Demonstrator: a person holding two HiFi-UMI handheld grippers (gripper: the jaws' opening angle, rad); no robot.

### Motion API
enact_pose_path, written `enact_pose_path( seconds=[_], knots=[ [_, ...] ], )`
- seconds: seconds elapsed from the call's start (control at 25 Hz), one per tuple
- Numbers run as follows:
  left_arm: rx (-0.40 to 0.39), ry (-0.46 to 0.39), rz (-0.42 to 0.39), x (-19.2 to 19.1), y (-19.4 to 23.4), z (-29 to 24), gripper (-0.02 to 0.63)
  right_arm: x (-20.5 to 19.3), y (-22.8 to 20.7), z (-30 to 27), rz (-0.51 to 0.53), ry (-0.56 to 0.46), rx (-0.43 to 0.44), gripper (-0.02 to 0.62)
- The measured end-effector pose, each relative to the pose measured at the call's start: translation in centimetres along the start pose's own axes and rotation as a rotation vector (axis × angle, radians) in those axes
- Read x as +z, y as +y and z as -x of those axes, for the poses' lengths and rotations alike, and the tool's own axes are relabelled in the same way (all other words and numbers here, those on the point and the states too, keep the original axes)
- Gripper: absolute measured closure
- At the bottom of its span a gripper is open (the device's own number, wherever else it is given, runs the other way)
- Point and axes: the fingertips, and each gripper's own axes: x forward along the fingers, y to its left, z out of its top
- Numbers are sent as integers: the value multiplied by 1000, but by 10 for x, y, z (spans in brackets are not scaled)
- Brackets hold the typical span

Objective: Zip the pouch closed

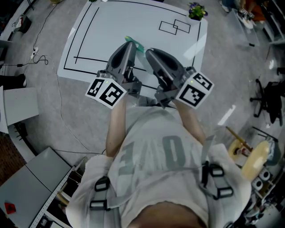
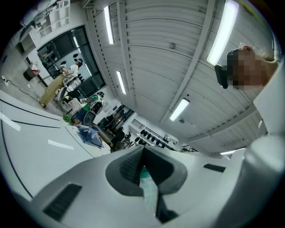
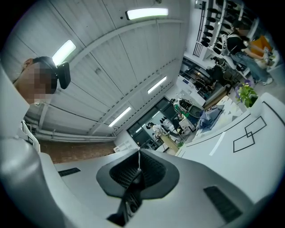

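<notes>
Grey floor w/ cables surrounds a white table marked with black lines, w/ a small green potted plant at its far corner.

Head view: I've got both grey tongs held close together above the table's near part, left tongs and right tongs w/ tips nearly side by side. Only a sliver of the pale green soft plastic pouch shows by the tips. The rest is hidden under the tongs, so I can't tell how much zip is done.

Left gripper view: left tongs are fully closed, pinching a flap of the pouch that trails back toward the camera.

Right gripper view: right tongs are closed down on a thin dark strip, prob. the zip pull or zip end. I can't confirm which.

Risks, my guess:
- Both grips are thin pinches on slick material, so a hard pull could slide the flap out of the left tongs or strip the dark piece from the right.
- W/ tips this close the pouch may be slack, and a slack zip line could bunch and jam the slider.
- Pulling off-line from the zip would do the same.
</notes>
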Motion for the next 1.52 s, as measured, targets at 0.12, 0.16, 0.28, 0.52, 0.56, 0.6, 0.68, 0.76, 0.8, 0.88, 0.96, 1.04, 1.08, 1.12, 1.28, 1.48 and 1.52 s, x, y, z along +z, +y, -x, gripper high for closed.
enact_pose_path(
  seconds=[0.12, 0.16, 0.28, 0.52, 0.56, 0.6, 0.68, 0.76, 0.8, 0.88, 0.96, 1.04, 1.08, 1.12, 1.28, 1.48, 1.52],
  knots=[
    [66, -25, 23, 2, 15, 4, 600, -1, 3, 3, 8, 3, 5, 580],
    [78, -27, 22, 2, 19, 7, 600, -2, 3, 4, 6, 4, 4, 580],
    [125, -34, 6, 5, 30, 14, 600, -6, 4, 7, 5, 13, 6, 580],
    [235, -71, -14, 19, 63, 31, 600, -11, 6, 7, 10, 31, 28, 580],
    [251, -77, -18, 21, 67, 34, 600, -11, 6, 7, 12, 34, 31, 580],
    [268, -84, -22, 23, 71, 37, 600, -12, 6, 7, 15, 37, 33, 580],
    [301, -96, -31, 26, 79, 43, 600, -12, 6, 8, 20, 40, 36, 580],
    [333, -109, -38, 31, 86, 50, 600, -12, 6, 9, 24, 42, 39, 580],
    [348, -116, -42, 33, 90, 53, 600, -12, 6, 9, 25, 42, 40, 580],
    [371, -129, -49, 37, 95, 60, 600, -12, 5, 10, 26, 43, 40, 580],
    [388, -136, -59, 39, 98, 65, 600, -12, 4, 10, 26, 46, 40, 580],
    [405, -141, -80, 40, 99, 68, 600, -14, 5, 9, 26, 54, 39, 580],
    [414, -143, -96, 41, 100, 70, 600, -16, 4, 9, 26, 61, 36, 580],
    [420, -146, -108, 43, 100, 71, 600, -17, 4, 8, 26, 67, 34, 580],
    [434, -149, -136, 46, 100, 74, 598, -20, 2, 8, 21, 73, 33, 580],
    [461, -118, -155, 40, 102, 76, 600, -23, -3, 8, -23, 76, 15, 580],
    [472, -115, -170, 40, 101, 76, 600, -25, -4, 7, -36, 81, 5, 580]
  ],
)
